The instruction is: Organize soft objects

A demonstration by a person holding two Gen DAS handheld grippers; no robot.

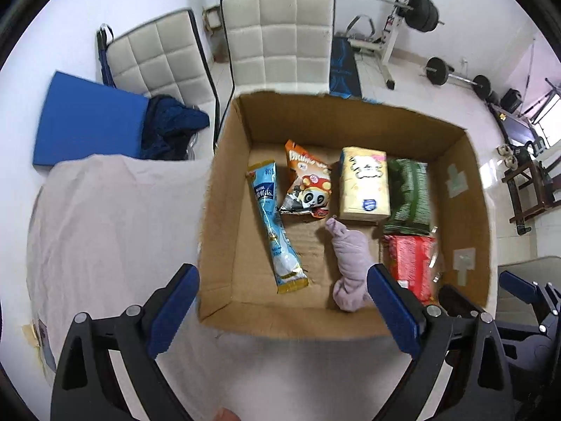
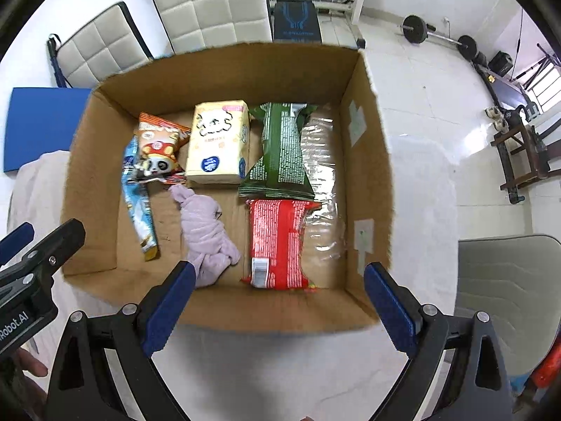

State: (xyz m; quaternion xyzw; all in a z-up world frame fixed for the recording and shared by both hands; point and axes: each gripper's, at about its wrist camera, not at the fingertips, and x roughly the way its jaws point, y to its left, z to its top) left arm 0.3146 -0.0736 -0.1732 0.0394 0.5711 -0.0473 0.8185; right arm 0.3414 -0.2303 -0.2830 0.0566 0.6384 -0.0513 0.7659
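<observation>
2 tools hang over the table, both spread wide w/ nothing between the pads: left tool at the near-left corner of the cardboard box, right tool at its near wall. Table has a pale wrinkled cloth on it. Inside the box: lilac soft cloth bundle near the middle, blue sachet and panda snack bag to the left, tissue pack at the back, green pack and red pack to the right. 2 white quilted chairs stand behind, blue pad beside them, barbell rack on white tile floor.
</observation>
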